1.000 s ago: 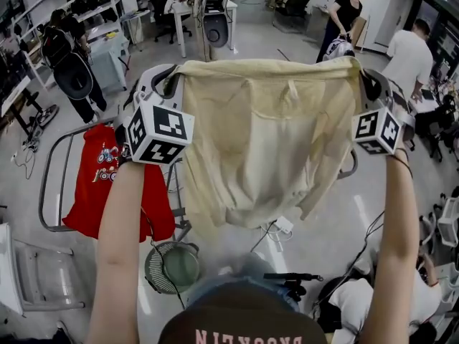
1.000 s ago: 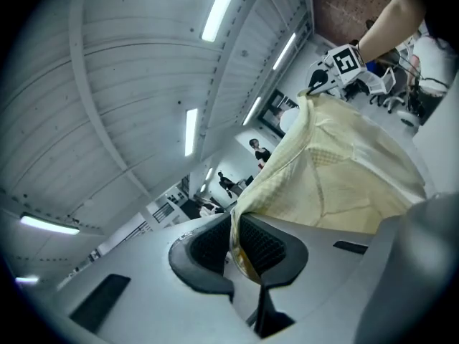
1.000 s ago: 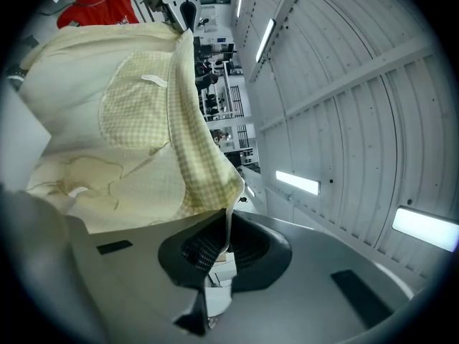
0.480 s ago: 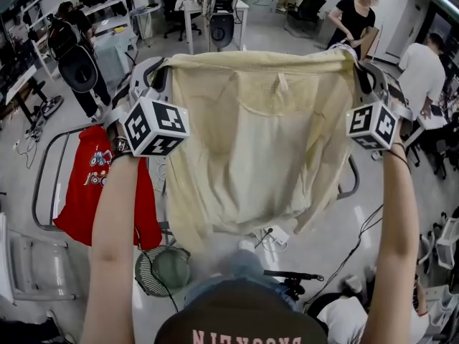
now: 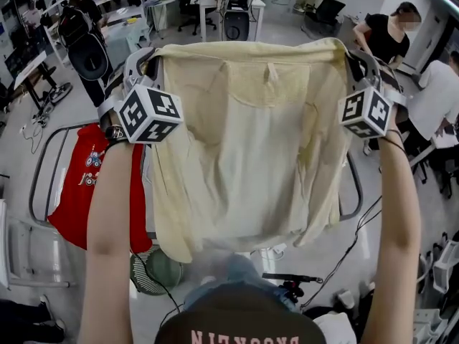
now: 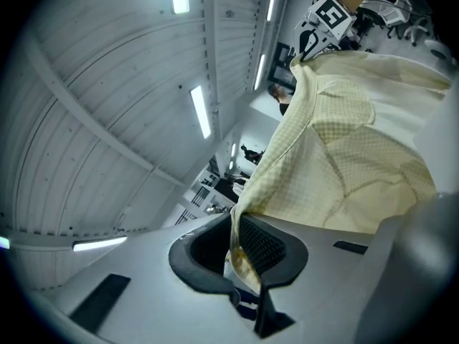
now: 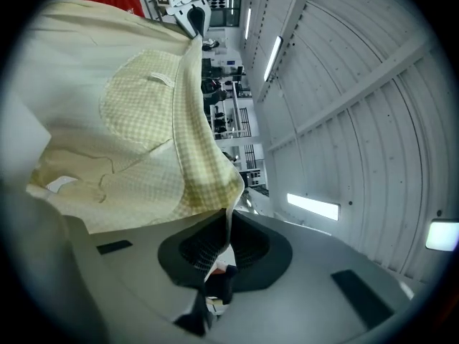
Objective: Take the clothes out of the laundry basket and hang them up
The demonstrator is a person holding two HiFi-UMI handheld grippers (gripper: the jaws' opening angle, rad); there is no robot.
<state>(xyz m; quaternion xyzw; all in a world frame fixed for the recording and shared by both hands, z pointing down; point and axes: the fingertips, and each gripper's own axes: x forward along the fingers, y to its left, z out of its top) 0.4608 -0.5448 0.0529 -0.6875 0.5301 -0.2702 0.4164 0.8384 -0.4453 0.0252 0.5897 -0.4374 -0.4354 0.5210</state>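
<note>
Shirt, pale yellow with a checked yoke: held up in the air in front of the person, spread flat from shoulder to shoulder, hem hanging free well above the floor.

Left gripper: jaws closed on one top corner of the shirt, with a fold of the cloth pinched between the pads.

Right gripper: jaws closed on the opposite top corner, the fabric edge caught in the same way.

Red garment: draped over the metal rack, low at the left, under the left arm.

Round mesh container: on the floor near the person's feet; possibly the laundry basket, but too little of it shows to say.

Step in hand, as judged: the shirt is out of the basket and opened out, and hanging is not yet done.

Next move, as judged: carry the shirt level to the rack, lay its shoulder line across the free rail beside the red garment, and part the jaws only once the rail bears the cloth. No hanger is in view.
</note>
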